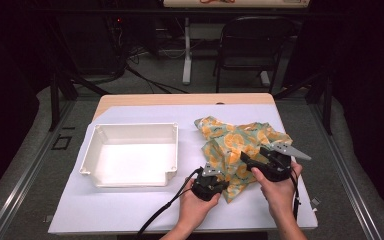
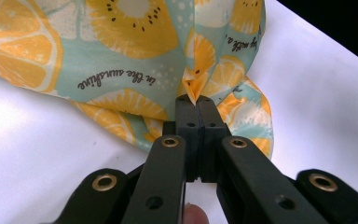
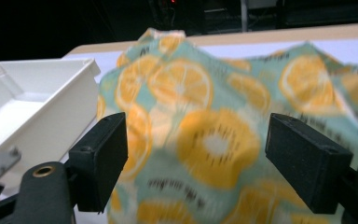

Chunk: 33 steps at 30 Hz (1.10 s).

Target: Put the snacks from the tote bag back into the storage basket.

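Note:
A crumpled cloth (image 1: 240,145) printed with orange slices on pale teal lies on the white mat, right of centre. My left gripper (image 1: 219,176) is at the cloth's near left edge, shut on a pinched fold of the cloth (image 2: 121,70); the fold pokes up between the closed jaw tips of the left gripper (image 2: 196,99). My right gripper (image 1: 247,161) hovers over the near right part of the cloth, jaws wide open, with the cloth (image 3: 205,140) spread between and beyond the right gripper (image 3: 196,156).
A white rectangular tray (image 1: 130,155) sits empty on the mat to the left of the cloth; its corner shows as the tray (image 3: 37,107) in the right gripper view. White mat (image 1: 130,205) covers the wooden table (image 1: 180,99). A dark chair (image 1: 255,45) stands beyond.

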Tool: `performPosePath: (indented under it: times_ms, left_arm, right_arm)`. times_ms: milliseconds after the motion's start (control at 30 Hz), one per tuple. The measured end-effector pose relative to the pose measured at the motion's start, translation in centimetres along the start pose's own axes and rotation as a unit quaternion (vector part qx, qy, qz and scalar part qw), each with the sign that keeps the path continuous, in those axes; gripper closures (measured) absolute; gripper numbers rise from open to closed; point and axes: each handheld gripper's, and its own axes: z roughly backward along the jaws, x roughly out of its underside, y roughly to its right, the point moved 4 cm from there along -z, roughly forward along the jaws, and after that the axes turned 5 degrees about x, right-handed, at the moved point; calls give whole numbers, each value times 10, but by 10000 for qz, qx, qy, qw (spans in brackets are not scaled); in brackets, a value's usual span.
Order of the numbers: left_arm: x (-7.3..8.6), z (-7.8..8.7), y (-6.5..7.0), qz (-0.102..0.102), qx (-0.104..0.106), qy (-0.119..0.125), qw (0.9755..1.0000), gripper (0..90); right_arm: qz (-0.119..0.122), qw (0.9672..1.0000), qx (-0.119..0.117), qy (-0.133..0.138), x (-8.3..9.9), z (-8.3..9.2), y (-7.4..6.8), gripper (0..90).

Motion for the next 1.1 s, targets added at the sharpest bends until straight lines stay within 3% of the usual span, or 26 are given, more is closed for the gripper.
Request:
performPosePath:
  times_ms: [33, 133, 200, 233, 267, 367, 467, 600, 667, 867, 1000, 1100]
  left_arm:
    - [0, 0, 0, 7, -6, -10, 10000, 900]
    - [0, 0, 0, -19, -18, 11, 10000, 900]
    - [0, 0, 0, -2, -11, 20, 10000, 900]
    - [0, 1, 0, 3, 3, 16, 10000, 900]
    - [0, 1, 0, 3, 8, 16, 10000, 900]
    - [1, 1, -1, 9, 21, 10, 10000, 900]
    - [0, 1, -1, 33, 41, 56, 10000, 900]
    - [1, 3, -1, 13, 54, 49, 10000, 895]
    - [1, 6, -2, 44, 67, 78, 9999, 877]
    - [-9, 30, -4, 123, 75, 516, 9986, 659]
    - [-24, 50, -4, 158, 62, 973, 9951, 553]
    - [-36, 60, -5, 189, 91, 1210, 9924, 497]
  right_arm:
    - [128, 9999, -115, -15, -5, -6, 1, 167]
    - [139, 9994, -286, -131, -4, -14, 0, 147]
    - [154, 9983, -484, -286, 3, -23, -2, 146]
    - [212, 9973, -539, -452, 10, -28, -4, 163]
    - [212, 9973, -539, -452, 10, -28, -4, 163]
    - [381, 9966, -488, -544, 21, -28, -7, 336]
    - [504, 9965, -245, -626, 24, -21, -8, 557]
    - [557, 9953, -362, -699, 28, -12, -10, 803]
    - [687, 9949, -317, -669, 30, -7, -14, 869]
    - [948, 9931, -446, -527, 33, 8, -23, 894]
    - [1162, 9904, -657, -354, 37, 13, -29, 894]
    - [1313, 9872, -792, -430, 43, 10, -33, 893]
